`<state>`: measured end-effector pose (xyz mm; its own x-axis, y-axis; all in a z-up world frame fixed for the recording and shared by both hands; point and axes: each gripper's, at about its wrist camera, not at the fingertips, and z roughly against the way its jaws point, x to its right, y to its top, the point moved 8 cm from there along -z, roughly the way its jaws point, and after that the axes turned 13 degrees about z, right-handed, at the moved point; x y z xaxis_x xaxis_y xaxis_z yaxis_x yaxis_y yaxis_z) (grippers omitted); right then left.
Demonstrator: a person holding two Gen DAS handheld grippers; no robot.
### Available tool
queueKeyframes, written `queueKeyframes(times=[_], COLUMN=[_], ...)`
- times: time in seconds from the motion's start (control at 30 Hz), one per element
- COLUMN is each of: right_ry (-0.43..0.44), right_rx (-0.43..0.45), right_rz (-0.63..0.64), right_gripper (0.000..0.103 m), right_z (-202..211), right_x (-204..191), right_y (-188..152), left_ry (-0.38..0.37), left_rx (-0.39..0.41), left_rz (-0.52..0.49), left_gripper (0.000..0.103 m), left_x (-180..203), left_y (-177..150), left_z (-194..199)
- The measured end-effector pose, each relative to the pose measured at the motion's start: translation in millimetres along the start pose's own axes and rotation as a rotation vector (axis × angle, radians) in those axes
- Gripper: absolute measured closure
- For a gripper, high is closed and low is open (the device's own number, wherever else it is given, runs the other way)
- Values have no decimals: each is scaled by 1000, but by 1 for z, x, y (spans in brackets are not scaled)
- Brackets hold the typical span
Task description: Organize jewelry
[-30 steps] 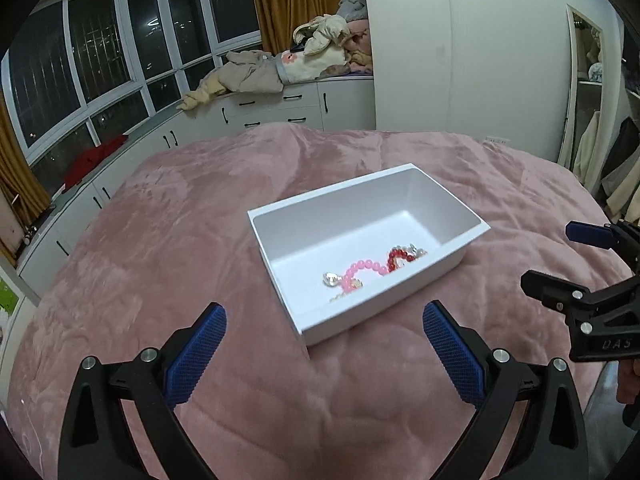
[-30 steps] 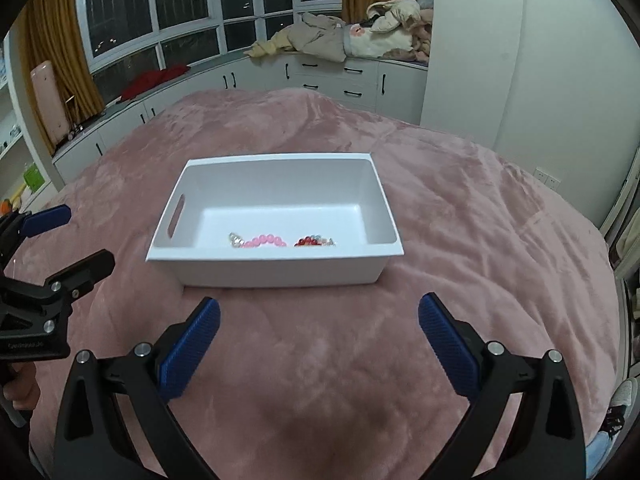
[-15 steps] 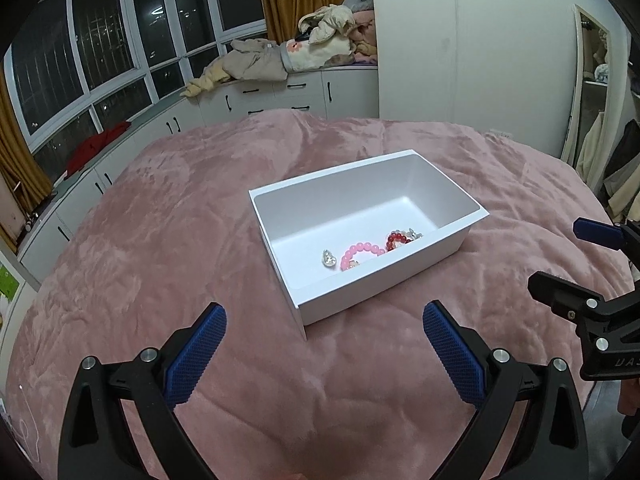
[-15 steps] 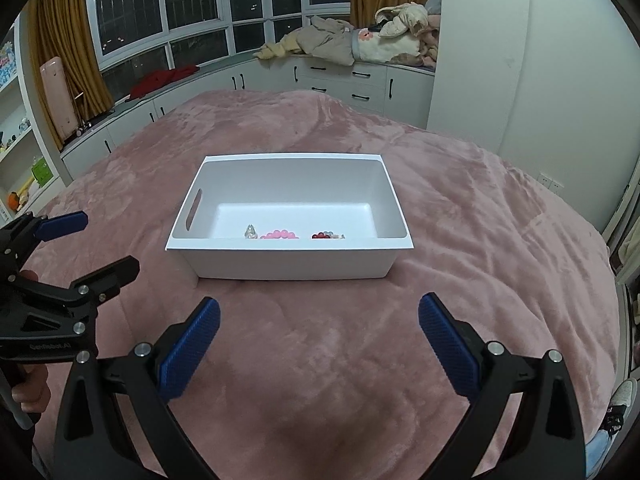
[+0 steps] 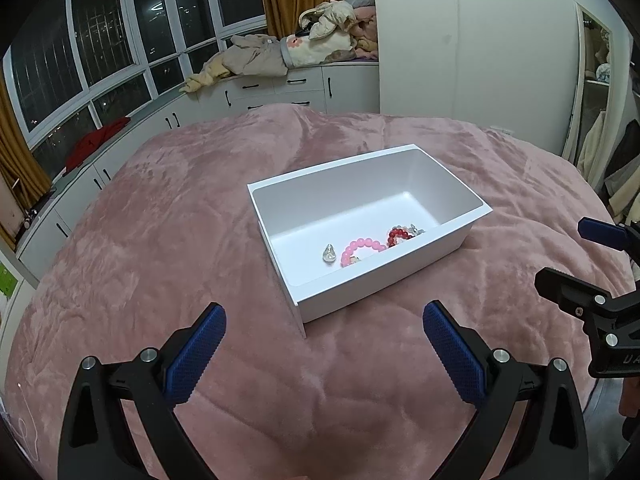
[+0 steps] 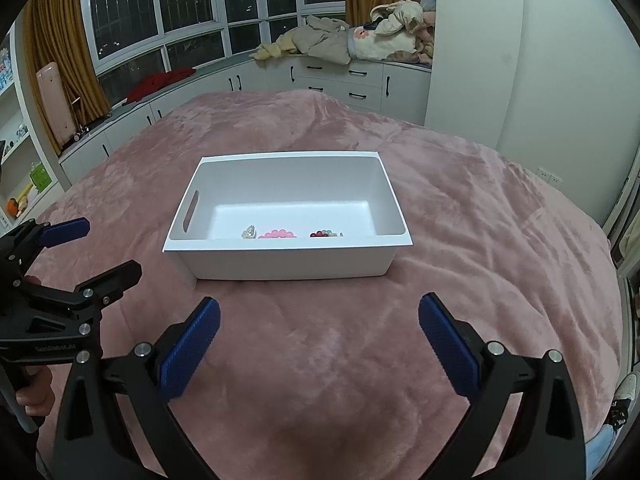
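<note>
Both pairs of jaws stand wide apart with nothing between them. From where I stand, the left gripper (image 5: pixel 324 354) and the right gripper (image 6: pixel 320 346) hang above the pink blanket (image 5: pixel 168 240) on the near side of the white bin (image 5: pixel 384 280), apart from it. That bin sits on the blanket near the middle of the bed. Inside it, along the near wall, lie a clear teardrop pendant (image 5: pixel 329 254), just beside it a pink bead bracelet (image 5: pixel 362 249), and right of that a red bead bracelet (image 5: pixel 400 235). A slot handle (image 6: pixel 190 211) is cut in the bin's left end wall. Far off, a heap of clothes (image 6: pixel 352 38) rests on the white cabinets under the windows.
</note>
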<state>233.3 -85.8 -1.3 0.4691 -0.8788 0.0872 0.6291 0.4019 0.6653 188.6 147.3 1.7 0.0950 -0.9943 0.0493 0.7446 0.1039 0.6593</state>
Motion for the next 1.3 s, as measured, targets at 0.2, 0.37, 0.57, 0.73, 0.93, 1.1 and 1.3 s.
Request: queueKeyframes(times=[0.2,0.37,0.57,0.73,0.93,1.1,1.3], right_ry=[2,4,3,7,9,16,27], right_rx=[4,5,14,13,15,13,10], right_rz=[-15,-15,-27,-35,-32,-38,-35], right_gripper=[5,5,5,5,5,5,5], right_z=[0,-1,1,0,0,0,-3], right_x=[3,3,5,4,3,0,-8], right_y=[0,-1,-2,-2,-2,-2,-6], left_ry=[-18,-31,-24,-25,-24,-22,-15], left_rx=[-5,-7,-6,-5,-7,-7,-13], left_rz=[8,-1,-9,-11,-10,-8,-8], left_gripper=[3,3,3,3,3,3,3], left_x=[2,5,5,5,6,5,2], left_y=[-1,0,4,4,4,4,7], left_z=[-2,-5,-6,-6,-6,-6,-7])
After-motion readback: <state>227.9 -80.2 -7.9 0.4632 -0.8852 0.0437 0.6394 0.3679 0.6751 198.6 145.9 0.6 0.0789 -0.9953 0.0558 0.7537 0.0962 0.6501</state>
